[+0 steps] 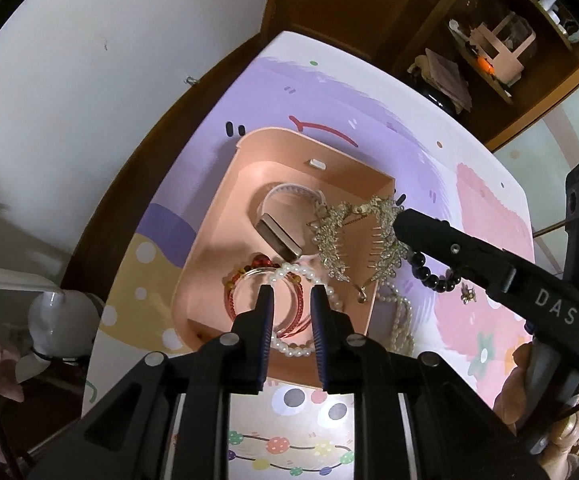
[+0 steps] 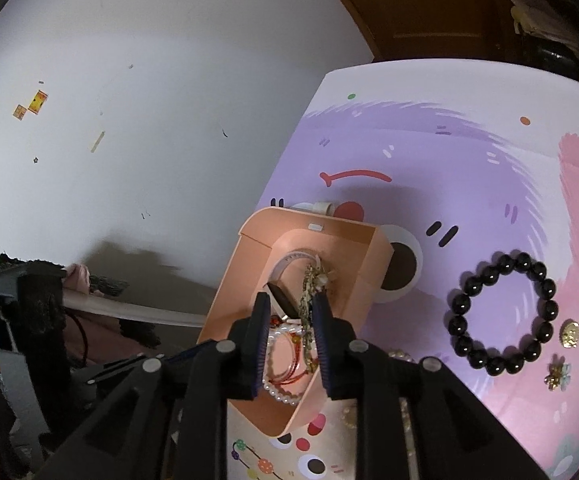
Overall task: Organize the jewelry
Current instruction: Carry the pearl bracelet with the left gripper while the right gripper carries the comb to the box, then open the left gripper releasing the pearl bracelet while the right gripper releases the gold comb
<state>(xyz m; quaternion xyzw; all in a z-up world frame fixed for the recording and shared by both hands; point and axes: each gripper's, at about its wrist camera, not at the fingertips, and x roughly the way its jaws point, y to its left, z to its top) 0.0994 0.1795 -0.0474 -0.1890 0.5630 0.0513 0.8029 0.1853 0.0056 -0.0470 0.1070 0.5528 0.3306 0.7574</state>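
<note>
A peach tray [image 1: 213,248] [image 2: 249,264] sits on a colourful mat [image 1: 329,92]. It holds a white-strapped watch [image 1: 281,236], red bangles [image 1: 245,276] and a pearl bracelet [image 1: 301,276]. My left gripper [image 1: 292,292] hovers over the bangles and pearls, open a little, gripping nothing. A gold tiara comb [image 1: 353,240] [image 2: 308,292] leans over the tray's right rim. My right gripper [image 2: 290,300] [image 1: 405,222] stands slightly open around it, and the pads do not press on it. A black bead bracelet [image 2: 501,312] [image 1: 433,276] lies on the mat to the right.
A pearl necklace [image 1: 401,320] lies just outside the tray. Small gold earrings [image 2: 569,334] and a flower piece [image 2: 557,376] rest beside the black bracelet. A white lamp [image 1: 61,320] stands off the table's left edge; wooden shelves [image 1: 489,60] stand behind.
</note>
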